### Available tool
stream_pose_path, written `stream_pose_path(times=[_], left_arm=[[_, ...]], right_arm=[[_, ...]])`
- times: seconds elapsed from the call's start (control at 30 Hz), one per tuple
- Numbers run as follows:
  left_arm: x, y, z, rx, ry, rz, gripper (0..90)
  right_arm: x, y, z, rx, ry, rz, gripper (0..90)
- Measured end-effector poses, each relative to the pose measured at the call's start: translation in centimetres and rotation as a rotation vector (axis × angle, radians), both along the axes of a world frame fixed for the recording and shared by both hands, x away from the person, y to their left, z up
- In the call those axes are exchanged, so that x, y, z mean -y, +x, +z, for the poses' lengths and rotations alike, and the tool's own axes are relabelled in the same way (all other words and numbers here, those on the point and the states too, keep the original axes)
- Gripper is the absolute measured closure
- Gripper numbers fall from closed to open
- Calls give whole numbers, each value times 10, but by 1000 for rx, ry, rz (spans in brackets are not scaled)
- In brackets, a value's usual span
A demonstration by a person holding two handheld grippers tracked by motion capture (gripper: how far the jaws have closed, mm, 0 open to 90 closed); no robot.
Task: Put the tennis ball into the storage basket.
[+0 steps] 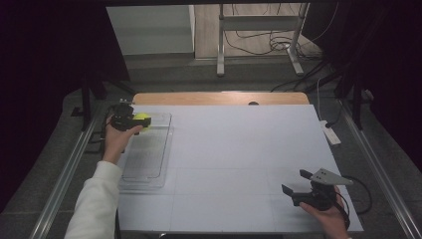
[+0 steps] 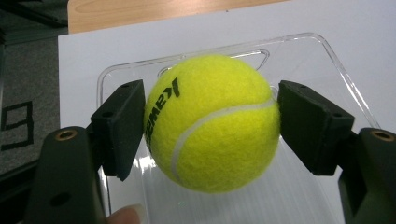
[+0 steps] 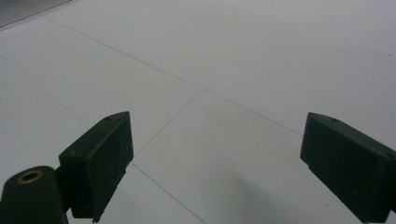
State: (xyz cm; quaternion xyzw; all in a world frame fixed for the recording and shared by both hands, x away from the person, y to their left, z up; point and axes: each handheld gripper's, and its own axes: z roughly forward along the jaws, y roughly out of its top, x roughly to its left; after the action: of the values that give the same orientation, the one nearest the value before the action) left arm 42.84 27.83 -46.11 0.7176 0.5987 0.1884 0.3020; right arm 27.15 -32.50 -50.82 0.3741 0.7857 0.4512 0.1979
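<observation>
A yellow tennis ball [image 2: 212, 123] with black lettering sits squeezed between the two black jaws of my left gripper [image 2: 210, 126]. In the high view the ball [image 1: 142, 119] and the left gripper [image 1: 130, 120] hang over the far end of a clear plastic tray [image 1: 149, 159] at the table's left side. The tray's rim [image 2: 327, 56] curves behind the ball. My right gripper [image 1: 294, 181] rests near the table's front right corner with its jaws wide apart. Nothing lies between its pads [image 3: 105, 163], just bare white tabletop.
The white table top [image 1: 239, 154] has thin seams across it. A strip of wood [image 1: 219, 98] borders its far edge. A white power strip [image 1: 330, 132] lies at the right edge. Metal rails run along both sides, and a metal stand [image 1: 259, 35] is on the floor beyond.
</observation>
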Motion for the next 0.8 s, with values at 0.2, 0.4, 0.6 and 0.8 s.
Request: stream_pose_path(times=[0.2,0.4,0.6,0.8], left_arm=[[1,1,-3,-12,1,-9,279],[3,2,-6,-28,13,-20,278],[4,4,-11,-44,22,-20,278],[3,4,-14,-56,26,-17,278]], right_arm=[[0,0,0,1,-1,-1,100],[0,0,0,1,-1,0,100],[0,0,0,0,-2,-1,100],[0,0,0,0,-2,0,100]])
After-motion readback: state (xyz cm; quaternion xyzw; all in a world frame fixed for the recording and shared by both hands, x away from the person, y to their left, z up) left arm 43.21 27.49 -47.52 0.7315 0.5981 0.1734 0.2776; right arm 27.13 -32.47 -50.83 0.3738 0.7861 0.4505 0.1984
